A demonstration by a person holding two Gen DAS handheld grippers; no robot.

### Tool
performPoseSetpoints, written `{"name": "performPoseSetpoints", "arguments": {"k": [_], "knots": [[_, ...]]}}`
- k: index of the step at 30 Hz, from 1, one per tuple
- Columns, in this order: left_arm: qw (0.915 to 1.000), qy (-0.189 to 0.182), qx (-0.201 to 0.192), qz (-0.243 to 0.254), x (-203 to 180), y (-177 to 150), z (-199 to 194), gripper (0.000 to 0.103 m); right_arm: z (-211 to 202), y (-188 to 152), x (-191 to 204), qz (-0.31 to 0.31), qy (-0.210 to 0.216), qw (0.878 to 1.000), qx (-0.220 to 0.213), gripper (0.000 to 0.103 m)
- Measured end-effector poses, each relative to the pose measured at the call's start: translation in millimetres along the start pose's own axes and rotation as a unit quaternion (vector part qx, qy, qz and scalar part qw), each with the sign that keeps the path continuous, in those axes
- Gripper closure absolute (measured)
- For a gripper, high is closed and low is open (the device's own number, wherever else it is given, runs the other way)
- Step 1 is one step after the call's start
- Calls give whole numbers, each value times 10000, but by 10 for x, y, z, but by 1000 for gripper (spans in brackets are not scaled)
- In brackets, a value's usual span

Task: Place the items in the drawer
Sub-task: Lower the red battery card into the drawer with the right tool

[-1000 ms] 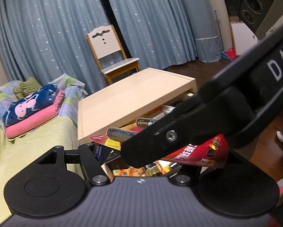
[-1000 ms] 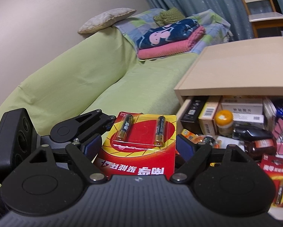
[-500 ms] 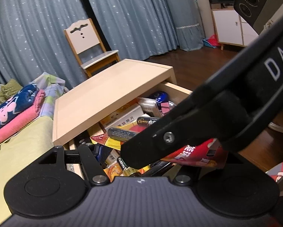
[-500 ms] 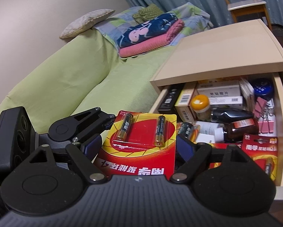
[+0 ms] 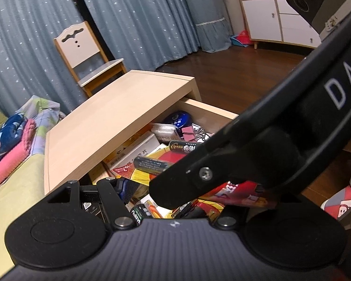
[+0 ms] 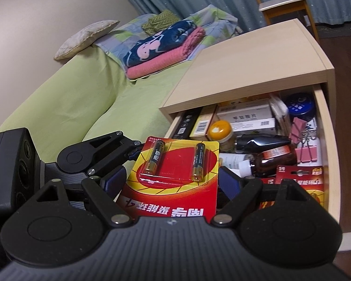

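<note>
Red and yellow card fills the middle of my right wrist view: a battery pack carrying two gold-and-black cells under a clear blister. My right gripper has its blue-padded fingers closed against both side edges of the pack and holds it above the near end of the open drawer.

The drawer is pulled out of a pale wood cabinet and is crowded. Contents visible in it:
- white medicine box at the far side
- yellow-capped jar just beside that box
- brown glass bottle lying on its side
- pink binder clips near the right wall
- blue round tin in the far right corner
- second red battery card at the near right

In my left wrist view, the right tool's black arm crosses the frame and hides most of my left gripper. One blue pad shows at the left; I cannot tell whether these fingers are open or closed. That gripper sits just left of the held pack, over the drawer.

A green sofa with folded blankets lies left of the cabinet. A wooden chair stands beyond it, before blue curtains.
</note>
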State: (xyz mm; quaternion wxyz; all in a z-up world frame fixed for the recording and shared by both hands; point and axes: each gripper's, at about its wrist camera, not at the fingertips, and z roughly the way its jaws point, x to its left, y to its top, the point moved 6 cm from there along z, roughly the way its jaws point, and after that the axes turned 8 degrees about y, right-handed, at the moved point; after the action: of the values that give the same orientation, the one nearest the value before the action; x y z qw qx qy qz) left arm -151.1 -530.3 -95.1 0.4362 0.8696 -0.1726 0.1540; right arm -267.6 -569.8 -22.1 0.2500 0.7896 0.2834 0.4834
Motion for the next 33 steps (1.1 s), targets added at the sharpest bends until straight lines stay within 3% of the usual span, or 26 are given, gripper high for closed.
{"name": "performPoseSetpoints", "arguments": {"k": [23,33], "knots": [[9959,-681,358,483,-289,46,463,37,20,15,-537,477,-735,9961,-82,21],[9944,-836,435,468,-313,21,498,37,9,44,-694,506,-1085,9928,-100,21]]}}
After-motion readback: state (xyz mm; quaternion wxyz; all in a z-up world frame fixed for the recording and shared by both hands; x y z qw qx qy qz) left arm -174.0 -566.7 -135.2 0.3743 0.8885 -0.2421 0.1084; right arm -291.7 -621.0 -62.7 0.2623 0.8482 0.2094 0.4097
